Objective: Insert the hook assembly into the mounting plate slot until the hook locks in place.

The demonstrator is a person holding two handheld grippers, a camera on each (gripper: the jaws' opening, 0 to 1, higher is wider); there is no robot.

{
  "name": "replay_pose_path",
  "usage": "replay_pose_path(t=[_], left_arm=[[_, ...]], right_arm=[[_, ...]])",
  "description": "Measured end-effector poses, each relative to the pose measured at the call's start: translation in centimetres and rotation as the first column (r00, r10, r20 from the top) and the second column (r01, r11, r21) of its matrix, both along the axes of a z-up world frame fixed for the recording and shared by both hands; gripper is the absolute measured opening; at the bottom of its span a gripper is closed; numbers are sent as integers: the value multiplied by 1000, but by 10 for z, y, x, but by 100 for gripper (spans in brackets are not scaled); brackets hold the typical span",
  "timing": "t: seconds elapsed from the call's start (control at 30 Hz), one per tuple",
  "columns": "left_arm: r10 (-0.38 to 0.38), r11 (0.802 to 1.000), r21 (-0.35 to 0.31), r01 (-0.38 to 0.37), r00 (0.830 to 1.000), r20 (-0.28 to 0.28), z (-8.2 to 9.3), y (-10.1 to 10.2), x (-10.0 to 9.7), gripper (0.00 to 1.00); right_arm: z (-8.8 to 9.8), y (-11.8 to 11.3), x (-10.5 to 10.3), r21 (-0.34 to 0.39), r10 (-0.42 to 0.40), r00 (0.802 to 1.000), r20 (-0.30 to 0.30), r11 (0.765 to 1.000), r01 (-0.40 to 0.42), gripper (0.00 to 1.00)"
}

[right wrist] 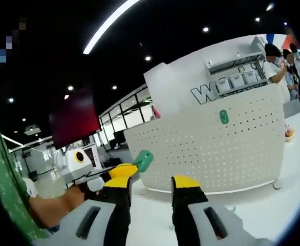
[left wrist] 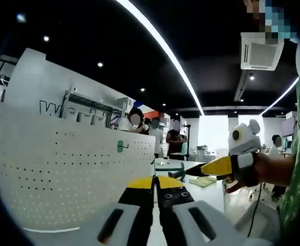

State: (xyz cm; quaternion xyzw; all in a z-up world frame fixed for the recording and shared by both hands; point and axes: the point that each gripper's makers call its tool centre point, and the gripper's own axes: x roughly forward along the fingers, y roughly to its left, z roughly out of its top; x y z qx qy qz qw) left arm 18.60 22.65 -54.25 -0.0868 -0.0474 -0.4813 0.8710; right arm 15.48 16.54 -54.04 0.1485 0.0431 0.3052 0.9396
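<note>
- While the left gripper has its yellow-tipped black jaws pressed together with nothing seen between them, the white perforated pegboard mounting plate stands beyond them, spreading from 9 to 11 o'clock of the left gripper view.
- On that plate a small green hook hangs near its upper right part, at about 11 o'clock from the left jaw tips and well apart from them.
- At 3 o'clock of the same view the right gripper comes in, held by a person's hand; its yellow tip points left, toward the plate's right edge.
- In the right gripper view, the right gripper's own jaws stand apart with a clear gap between the yellow tips, and nothing lies in that gap.
- A green plastic hook assembly shows just above the left-side jaw tip, at 11 o'clock from the gap; whether it touches that tip or is carried by the left gripper entering from 9 o'clock, I cannot tell.
- Farther out, at 1 o'clock, the pegboard plate stands upright on a white table, with the hook showing as a green oval near its top edge.
- Beyond the plate, at 2 o'clock, a white wall carries shelves with bins.
</note>
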Motion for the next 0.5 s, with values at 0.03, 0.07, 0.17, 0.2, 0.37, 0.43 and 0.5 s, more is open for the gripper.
replay_pose_path(t=[0.03, 0.07, 0.17, 0.2, 0.37, 0.43, 0.5], left_arm=[[6, 1000, -4, -6, 1000, 10, 3, 1, -1, 2], [16, 1000, -5, -16, 1000, 21, 7, 1, -2, 2], [39, 999, -10, -38, 998, 51, 15, 1, -5, 2], [45, 999, -13, -45, 997, 61, 18, 1, -6, 2], [84, 996, -26, -82, 990, 113, 32, 0, -11, 2], [101, 995, -32, -98, 987, 124, 36, 0, -12, 2], [106, 994, -37, -102, 985, 137, 39, -2, -13, 2]], right_arm=[[2, 1, 0, 0, 2, 1000, 6, 1000, -2, 28], [5, 2, 0, 3, 4, 1000, 11, 1000, -4, 26], [16, 8, 0, 65, 23, 1000, 20, 998, -25, 21], [18, 9, 0, 79, 26, 999, 23, 996, -28, 20], [30, 15, 1, 108, 29, 998, 47, 994, -34, 18], [34, 17, 2, 124, 33, 998, 51, 991, -39, 16], [38, 17, 2, 139, 30, 998, 61, 990, -38, 14]])
